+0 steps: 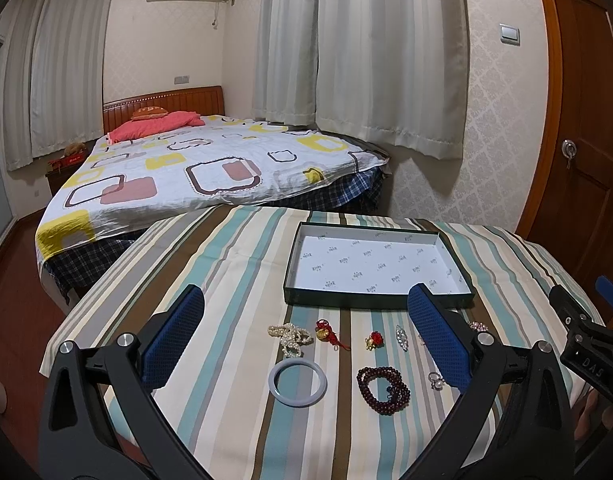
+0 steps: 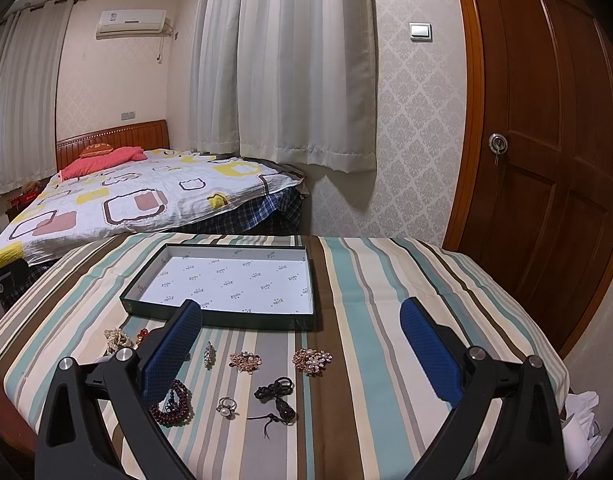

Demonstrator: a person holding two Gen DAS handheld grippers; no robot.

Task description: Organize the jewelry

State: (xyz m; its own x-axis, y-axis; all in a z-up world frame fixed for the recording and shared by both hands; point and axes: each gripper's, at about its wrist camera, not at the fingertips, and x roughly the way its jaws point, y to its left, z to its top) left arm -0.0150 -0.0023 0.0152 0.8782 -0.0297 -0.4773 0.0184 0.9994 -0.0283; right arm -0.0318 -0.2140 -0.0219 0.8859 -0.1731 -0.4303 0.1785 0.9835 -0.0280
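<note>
A shallow dark green box [image 1: 370, 304] [image 2: 226, 318] with a white printed lining sits empty on the striped table. Jewelry lies in front of it: a pearl necklace [image 1: 291, 336], a pale bangle [image 1: 297, 383], a dark red bead bracelet [image 1: 382, 389] [image 2: 174, 404], a red-gold charm [image 1: 326, 331], a red brooch [image 1: 374, 339], a crystal brooch [image 1: 401, 336] [image 2: 209, 354], a pearl ring [image 1: 436, 381] [image 2: 226, 407], two gold flower brooches [image 2: 245, 361] [image 2: 311, 361], and a black cord pendant [image 2: 278, 398]. My left gripper [image 1: 306, 304] and right gripper [image 2: 300, 316] hover open and empty above the pieces.
The striped tablecloth [image 2: 386, 320] covers the table, whose far edge meets a bed [image 1: 206, 168]. A wooden door [image 2: 546, 120] stands to the right. The right gripper's body shows at the left wrist view's right edge [image 1: 586, 344]. White paper lies by the table's right corner [image 2: 584, 416].
</note>
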